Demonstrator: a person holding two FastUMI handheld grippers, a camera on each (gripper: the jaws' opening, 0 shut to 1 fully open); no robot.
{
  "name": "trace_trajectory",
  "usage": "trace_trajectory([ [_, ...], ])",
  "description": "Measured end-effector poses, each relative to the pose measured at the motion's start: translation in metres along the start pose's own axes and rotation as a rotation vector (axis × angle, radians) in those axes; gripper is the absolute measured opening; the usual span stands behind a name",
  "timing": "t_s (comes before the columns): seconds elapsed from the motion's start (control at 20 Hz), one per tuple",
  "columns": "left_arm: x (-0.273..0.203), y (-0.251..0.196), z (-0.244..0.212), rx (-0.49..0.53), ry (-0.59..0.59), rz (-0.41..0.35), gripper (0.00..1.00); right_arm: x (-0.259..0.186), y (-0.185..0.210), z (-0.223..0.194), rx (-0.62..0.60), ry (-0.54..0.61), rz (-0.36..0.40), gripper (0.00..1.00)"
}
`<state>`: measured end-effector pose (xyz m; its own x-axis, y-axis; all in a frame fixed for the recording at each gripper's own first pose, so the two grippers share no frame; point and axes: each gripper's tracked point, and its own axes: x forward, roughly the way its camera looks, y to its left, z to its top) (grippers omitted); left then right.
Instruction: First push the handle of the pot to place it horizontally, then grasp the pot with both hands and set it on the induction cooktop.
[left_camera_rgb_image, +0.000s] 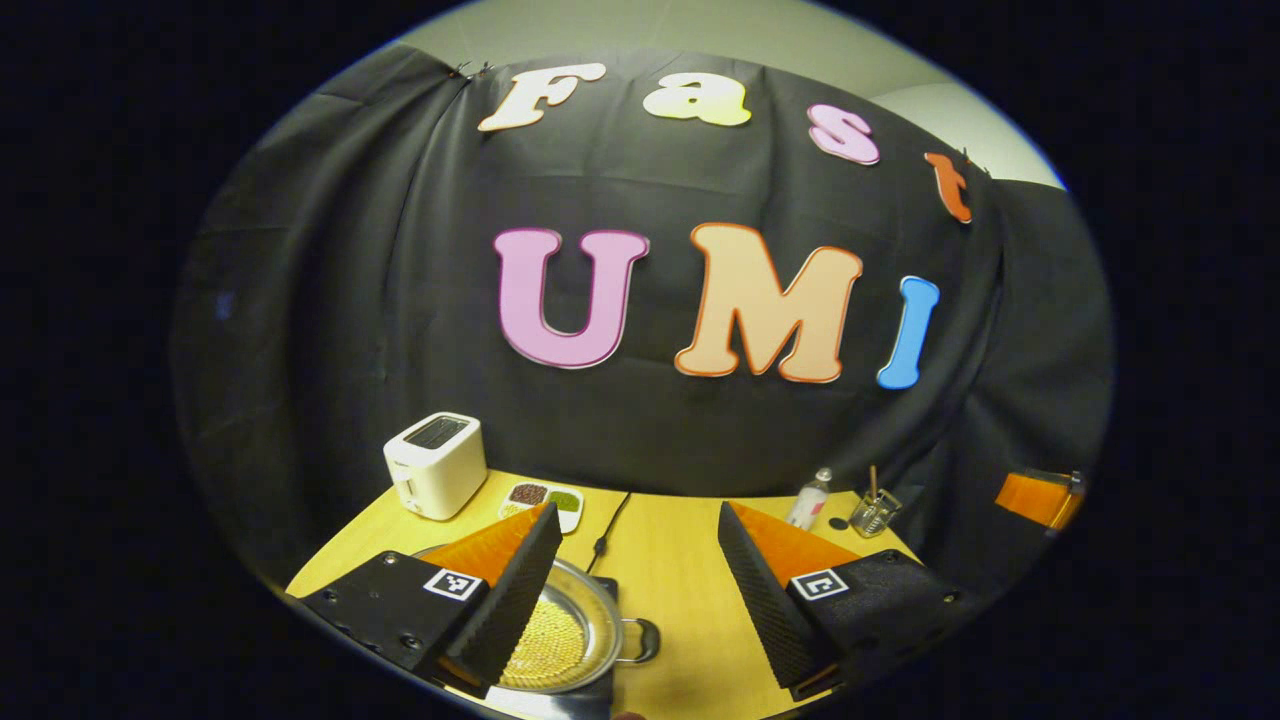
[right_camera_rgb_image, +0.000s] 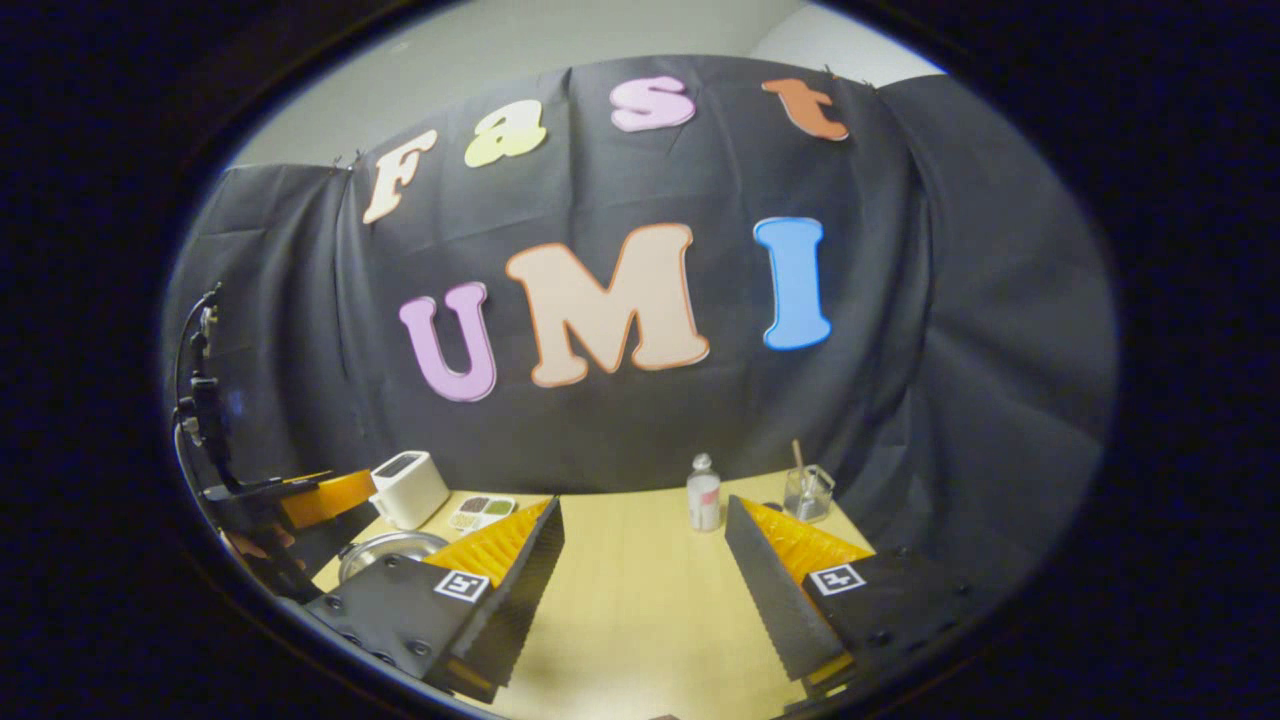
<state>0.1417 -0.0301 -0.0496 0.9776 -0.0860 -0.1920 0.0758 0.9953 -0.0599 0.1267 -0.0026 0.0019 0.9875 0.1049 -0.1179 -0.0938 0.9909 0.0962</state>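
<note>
1. Two grippers are hovering over a wooden table (right_camera_rgb_image: 640, 600), each with its fingers spread wide and nothing between them
2. The left gripper (left_camera_rgb_image: 635, 570) is looking down on the pot (left_camera_rgb_image: 570, 625), a steel pot with yellowish grains inside, sitting on the dark induction cooktop (left_camera_rgb_image: 590, 700) at the bottom of the left gripper view
3. The pot is lying mostly under and behind the left gripper's left finger, with its small side handle (left_camera_rgb_image: 640, 640) sticking out to the right into the gap between the fingers
4. A black cable (left_camera_rgb_image: 610, 525) is running from the cooktop toward the back of the table in the left gripper view
5. The right gripper (right_camera_rgb_image: 645, 560) is hanging over bare tabletop, with the pot (right_camera_rgb_image: 385, 550) well off to its left, partly hidden behind its left finger
6. The right gripper view is also showing the left gripper (right_camera_rgb_image: 300, 500) far at the left edge, above the pot
7. Both views are showing a white toaster (left_camera_rgb_image: 435, 465), a divided dish of beans (left_camera_rgb_image: 545, 497), a small bottle (right_camera_rgb_image: 704, 492) and a glass jar (right_camera_rgb_image: 808, 492) holding a stick
</note>
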Motion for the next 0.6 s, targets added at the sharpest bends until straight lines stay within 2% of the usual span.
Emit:
trace_trajectory([
  [0.15,-0.017,-0.032,0.017,0.041,-0.069,-0.009,0.96,-0.025,-0.031,0.033,-0.029,-0.079,-0.017,0.92],
  [0.2,-0.023,-0.042,0.022,0.057,-0.093,-0.014,0.93,-0.034,-0.039,0.042,-0.038,-0.102,-0.023,0.99],
  [0.25,-0.029,-0.050,0.026,0.072,-0.116,-0.017,0.96,-0.042,-0.047,0.050,-0.048,-0.126,-0.032,0.99],
  [0.35,-0.041,-0.065,0.032,0.082,-0.151,-0.026,0.96,-0.057,-0.055,0.060,-0.061,-0.157,-0.037,0.99],
  [0.4,-0.046,-0.070,0.033,0.074,-0.158,-0.031,0.96,-0.062,-0.059,0.064,-0.068,-0.168,-0.040,0.99],
  [0.45,-0.051,-0.075,0.031,0.062,-0.164,-0.033,0.96,-0.068,-0.063,0.064,-0.076,-0.178,-0.044,0.92],
  [0.55,-0.063,-0.086,0.032,0.035,-0.186,-0.034,0.93,-0.077,-0.064,0.067,-0.100,-0.200,-0.044,0.92],
  [0.6,-0.067,-0.089,0.032,0.028,-0.193,-0.035,0.96,-0.080,-0.065,0.068,-0.104,-0.209,-0.046,0.92],
])
